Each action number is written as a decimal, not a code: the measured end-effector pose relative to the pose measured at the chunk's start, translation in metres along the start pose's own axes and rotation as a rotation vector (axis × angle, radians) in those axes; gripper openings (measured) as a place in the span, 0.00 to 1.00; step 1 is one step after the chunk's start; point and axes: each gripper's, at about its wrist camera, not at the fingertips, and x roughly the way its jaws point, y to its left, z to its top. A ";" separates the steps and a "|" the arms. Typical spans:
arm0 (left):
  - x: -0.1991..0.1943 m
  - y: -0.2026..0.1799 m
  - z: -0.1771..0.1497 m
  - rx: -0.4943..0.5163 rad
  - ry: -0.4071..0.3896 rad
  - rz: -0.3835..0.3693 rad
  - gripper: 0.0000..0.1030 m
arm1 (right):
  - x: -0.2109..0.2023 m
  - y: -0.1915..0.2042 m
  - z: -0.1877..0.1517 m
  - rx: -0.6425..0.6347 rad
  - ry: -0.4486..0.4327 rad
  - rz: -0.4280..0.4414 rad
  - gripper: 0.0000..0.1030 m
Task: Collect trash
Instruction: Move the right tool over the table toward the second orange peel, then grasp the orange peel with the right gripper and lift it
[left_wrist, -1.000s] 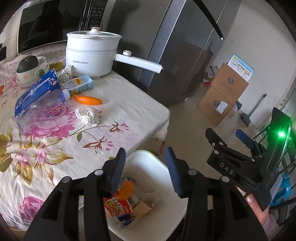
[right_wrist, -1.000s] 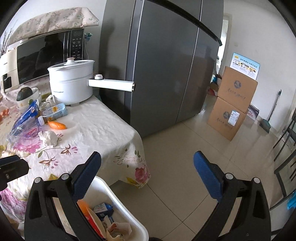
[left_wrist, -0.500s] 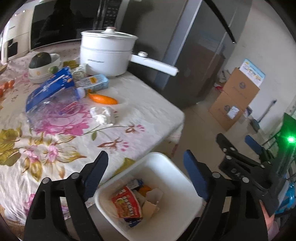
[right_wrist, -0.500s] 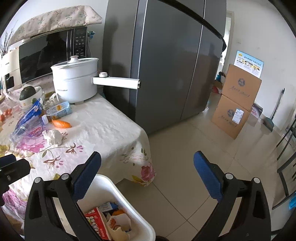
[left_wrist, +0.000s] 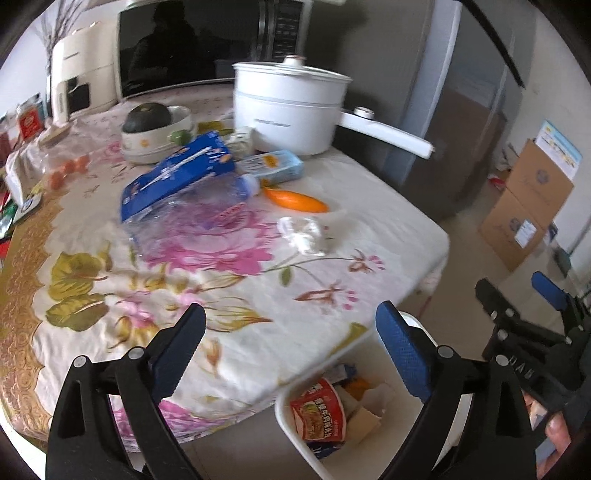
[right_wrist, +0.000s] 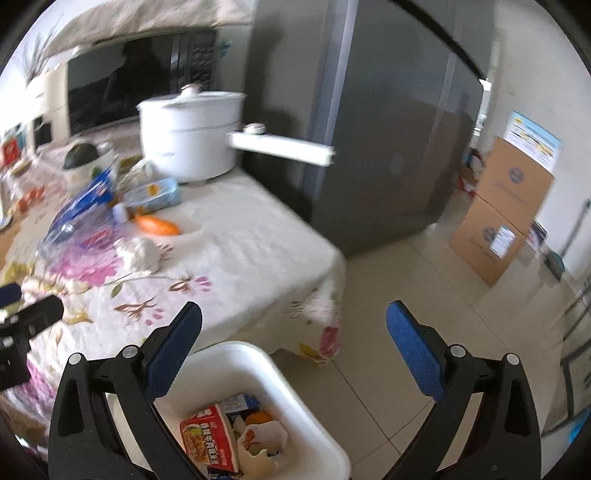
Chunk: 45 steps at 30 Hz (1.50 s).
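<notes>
My left gripper (left_wrist: 290, 321) hovers over the table's near edge, jaws opening wide with nothing between them. My right gripper (right_wrist: 294, 314) is open and empty above the white bin (right_wrist: 295, 387); it also shows at the right edge of the left wrist view as the right gripper (left_wrist: 513, 286). The bin (left_wrist: 288, 421) stands on the floor beside the table and holds a red noodle cup (left_wrist: 319, 413) and paper scraps. On the flowered tablecloth (left_wrist: 258, 280) lie a crumpled tissue (left_wrist: 303, 232), an orange piece (left_wrist: 295, 199), a crushed clear bottle (left_wrist: 192, 218), a blue pack (left_wrist: 177, 177) and a pale blue carton (left_wrist: 273, 168).
A white pot (left_wrist: 288, 110) with a long handle stands at the table's back, beside a bowl with a dark squash (left_wrist: 147, 118). A microwave (left_wrist: 192, 48) is behind. The grey fridge (right_wrist: 388, 129) and cardboard boxes (right_wrist: 506, 206) stand to the right on a tiled floor.
The left jaws have spread from half closed to wide. Both grippers have swung toward the table, so the bin has slid lower in both views and more tabletop shows.
</notes>
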 end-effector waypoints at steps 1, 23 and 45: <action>0.000 0.008 0.002 -0.021 0.001 0.007 0.88 | 0.002 0.005 0.003 -0.020 0.002 0.008 0.93; -0.001 0.092 0.028 -0.267 0.010 0.016 0.88 | 0.138 0.143 0.125 -0.395 0.235 0.327 0.93; 0.011 0.105 0.036 -0.322 0.040 -0.046 0.88 | 0.204 0.164 0.119 -0.335 0.440 0.426 0.14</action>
